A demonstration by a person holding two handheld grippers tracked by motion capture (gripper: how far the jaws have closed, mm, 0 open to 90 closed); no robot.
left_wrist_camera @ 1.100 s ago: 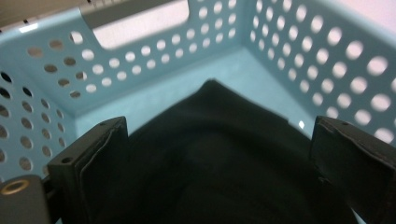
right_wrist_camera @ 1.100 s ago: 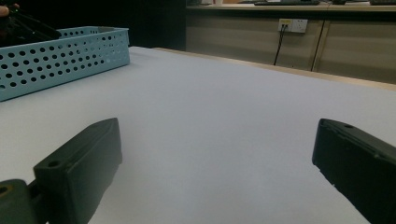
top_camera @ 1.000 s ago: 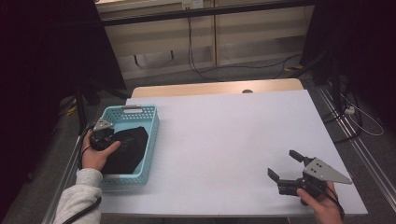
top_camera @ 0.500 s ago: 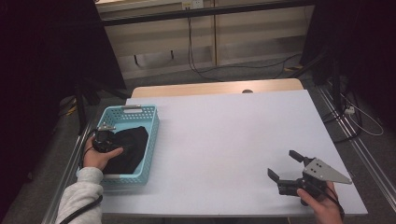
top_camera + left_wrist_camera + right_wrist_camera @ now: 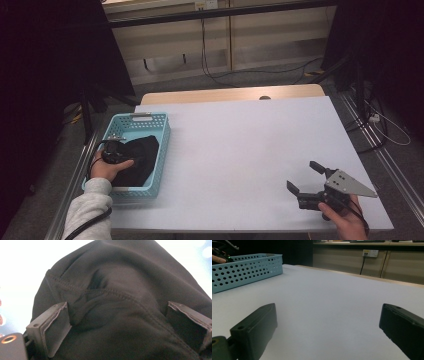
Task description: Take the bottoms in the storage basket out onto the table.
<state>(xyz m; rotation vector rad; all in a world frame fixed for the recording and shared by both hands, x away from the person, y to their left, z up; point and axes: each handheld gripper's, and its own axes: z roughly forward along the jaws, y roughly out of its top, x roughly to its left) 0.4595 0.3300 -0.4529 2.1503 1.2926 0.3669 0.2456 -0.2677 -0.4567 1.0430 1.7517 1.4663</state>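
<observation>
A light blue perforated basket (image 5: 163, 145) stands at the table's left edge with a black cloth (image 5: 142, 152) lying in it. My left gripper (image 5: 116, 155) is down inside the basket, on the cloth's left part. In the left gripper view its fingers (image 5: 51, 327) stand wide apart and open, with the stitched black cloth (image 5: 112, 297) bulging between them. My right gripper (image 5: 303, 176) rests low at the table's front right, open, with nothing between its jaws. From the right gripper (image 5: 329, 325) view the basket (image 5: 244, 270) lies far off to the left.
The white table top (image 5: 240, 150) stretches between the basket and the right gripper. A wooden strip (image 5: 225, 95) runs along its far edge. Behind it are a wall with cables, dark stands at both sides and a metal rail along the right.
My left gripper has come a little nearer along the basket and tipped down onto the black cloth. The right gripper has stayed where it was.
</observation>
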